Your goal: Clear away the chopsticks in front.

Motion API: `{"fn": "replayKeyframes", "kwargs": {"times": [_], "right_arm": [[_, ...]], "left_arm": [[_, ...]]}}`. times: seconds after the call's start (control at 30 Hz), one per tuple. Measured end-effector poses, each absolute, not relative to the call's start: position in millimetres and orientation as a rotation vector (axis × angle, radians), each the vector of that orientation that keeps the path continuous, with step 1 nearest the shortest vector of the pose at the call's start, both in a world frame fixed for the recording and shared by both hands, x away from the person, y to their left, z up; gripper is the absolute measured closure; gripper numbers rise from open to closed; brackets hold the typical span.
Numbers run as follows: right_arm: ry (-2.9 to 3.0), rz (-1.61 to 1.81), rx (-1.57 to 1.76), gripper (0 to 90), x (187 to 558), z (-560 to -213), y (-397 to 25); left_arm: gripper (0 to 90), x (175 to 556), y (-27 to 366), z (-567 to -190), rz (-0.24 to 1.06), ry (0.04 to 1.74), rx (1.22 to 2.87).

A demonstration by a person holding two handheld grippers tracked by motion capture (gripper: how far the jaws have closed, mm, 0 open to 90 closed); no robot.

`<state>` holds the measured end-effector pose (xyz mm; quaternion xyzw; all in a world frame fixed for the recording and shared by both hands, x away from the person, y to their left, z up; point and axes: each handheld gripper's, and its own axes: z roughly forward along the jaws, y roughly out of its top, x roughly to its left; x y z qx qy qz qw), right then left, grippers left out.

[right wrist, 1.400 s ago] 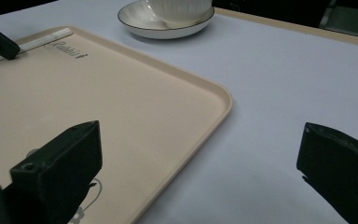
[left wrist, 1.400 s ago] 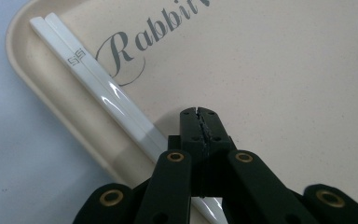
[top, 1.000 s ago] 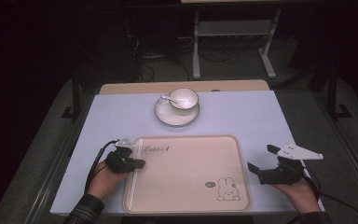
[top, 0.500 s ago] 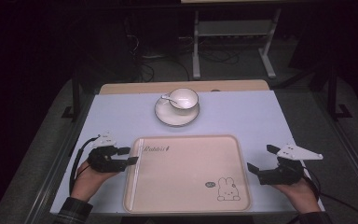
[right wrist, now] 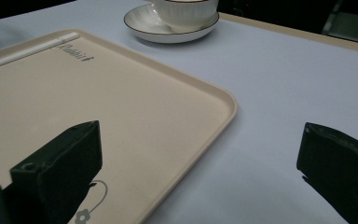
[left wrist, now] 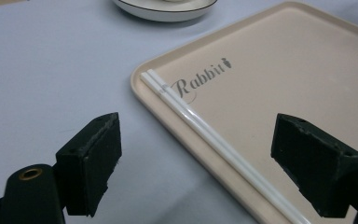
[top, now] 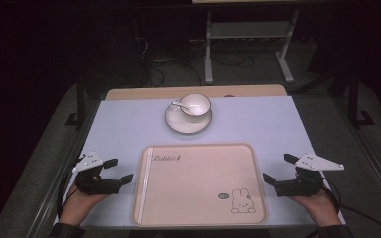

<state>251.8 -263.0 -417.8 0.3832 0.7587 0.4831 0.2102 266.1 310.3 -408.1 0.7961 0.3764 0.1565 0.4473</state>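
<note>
A: Left gripper (top: 116,170)?
B: Just left of the tray (top: 201,218), jaws wide apart, holding nothing. Aimed at the tray's left rim.

A: Anything near it?
B: White chopsticks (left wrist: 200,123), a pair side by side, lying flat inside the tray along that left rim. Untouched, seen between the jaws in the left gripper view. Probably laid along the rim to stop rolling.

A: Right gripper (top: 283,169)?
B: Just right of the tray, also spread wide, empty. Straddling the tray's near right corner in the right gripper view.

A: Why parked like that?
B: Looks like a rest pose, one on each side of the tray. Judgement only.

A: Rest of the scene?
B: Cup (top: 195,104) with a spoon (top: 179,105) in it, standing on a saucer (top: 188,123), beyond the tray's far edge, well apart from both grippers. Tray otherwise bare, rabbit print at near right corner.

A: Surface, room?
B: Pale lilac table (top: 278,129), smooth, matte. Beyond it dark floor, cables, a metal stand. Dim room.
</note>
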Motion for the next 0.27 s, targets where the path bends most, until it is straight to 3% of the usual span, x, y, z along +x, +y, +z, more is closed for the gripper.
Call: {"fn": "replayKeyframes", "kwargs": {"times": [0.27], "right_arm": [[2.108, 1.346, 1.063, 0.0, 251.5, -417.4, -262.7]], "left_arm": [[15.6, 267.7, 310.2, -409.8, 0.389, 0.929, 1.975]]}}
